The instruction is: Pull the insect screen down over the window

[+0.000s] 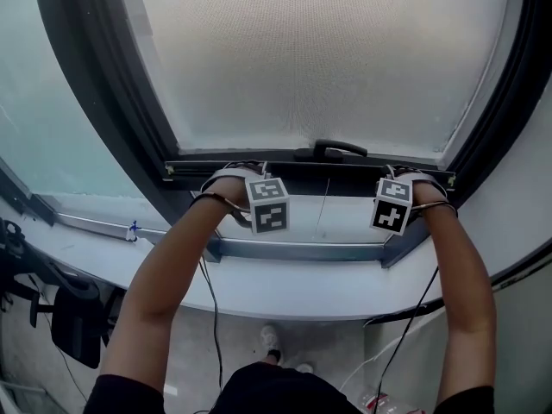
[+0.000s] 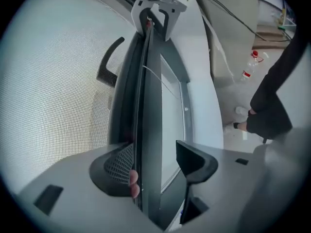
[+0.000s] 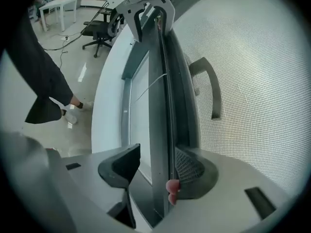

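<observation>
The insect screen's grey mesh (image 1: 319, 59) covers the window pane. Its dark bottom bar (image 1: 319, 172) lies across the frame, with a black handle (image 1: 332, 151) in the middle and a thin cord (image 1: 321, 207) hanging below. My left gripper (image 1: 250, 173) holds the bar left of the handle, my right gripper (image 1: 398, 176) right of it. In the left gripper view the jaws (image 2: 155, 166) straddle the bar (image 2: 149, 106), the mesh-side pad (image 2: 119, 166) against it. The right gripper view mirrors this: jaws (image 3: 155, 171) round the bar (image 3: 163, 96), handle (image 3: 211, 89) beyond.
A white curved sill (image 1: 285, 283) runs under the window, above a grey lower frame rail (image 1: 293, 250). An office chair (image 1: 69, 317) stands at the left. Cables and a water bottle (image 1: 384, 401) lie on the floor. The person's shoe (image 1: 270, 339) shows below.
</observation>
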A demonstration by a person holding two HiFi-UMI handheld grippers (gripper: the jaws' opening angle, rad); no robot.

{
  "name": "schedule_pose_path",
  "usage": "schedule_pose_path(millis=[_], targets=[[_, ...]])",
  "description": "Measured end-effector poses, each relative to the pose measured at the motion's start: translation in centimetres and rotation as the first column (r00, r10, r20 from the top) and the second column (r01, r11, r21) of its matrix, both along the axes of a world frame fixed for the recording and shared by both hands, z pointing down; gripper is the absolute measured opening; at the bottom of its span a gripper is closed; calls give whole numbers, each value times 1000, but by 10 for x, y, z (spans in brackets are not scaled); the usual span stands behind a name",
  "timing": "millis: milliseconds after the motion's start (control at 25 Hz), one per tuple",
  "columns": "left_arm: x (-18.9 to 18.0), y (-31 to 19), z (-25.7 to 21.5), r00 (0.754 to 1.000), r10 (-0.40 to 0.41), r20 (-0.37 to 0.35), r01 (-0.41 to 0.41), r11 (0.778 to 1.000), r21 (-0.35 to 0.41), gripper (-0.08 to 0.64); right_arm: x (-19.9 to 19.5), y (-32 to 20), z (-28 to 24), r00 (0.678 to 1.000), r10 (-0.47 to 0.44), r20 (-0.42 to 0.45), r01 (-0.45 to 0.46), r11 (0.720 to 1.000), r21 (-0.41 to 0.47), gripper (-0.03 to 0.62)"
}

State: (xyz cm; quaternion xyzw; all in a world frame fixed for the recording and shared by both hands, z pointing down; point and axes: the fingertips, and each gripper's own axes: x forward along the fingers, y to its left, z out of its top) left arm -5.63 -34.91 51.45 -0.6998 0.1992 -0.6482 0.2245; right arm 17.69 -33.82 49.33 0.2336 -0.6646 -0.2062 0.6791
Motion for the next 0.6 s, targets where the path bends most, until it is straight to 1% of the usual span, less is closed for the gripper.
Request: schedule_pose_path(millis=[120,240,320,400,440,520,600], targets=[[1,2,1,999,-5,-37,4,1000,-22,265,-1,1,0,1000,-5,16,5,1000,-20,225],[1,-2,-2,1000,-11,-26,11,1000,-7,265,-1,-3,-4,1000,-6,19,6,1000,-24,199],[1,-2,-4,999,-6,-46,6,1000,-6,265,-2,-2,-6,999,-28,39,29,999,-26,189],[1,1,-6,998,2,-64,-3,1000,-26,265,-2,1,-8,997,-44,69,46,998,-40,185],[0,2,-6,998,7,-56,-9,999,-38,265,-2,2,-9,996,-44,73,48,998,-51,179],[0,3,-6,999,14,-33,-16,997,-69,265,-2,2,-9,998,-40,54,45,996,-79,178],[0,5,-7,999,12,-41,-16,993,-114,265,-1,3,-8,999,-32,36,36,993,-117,178]])
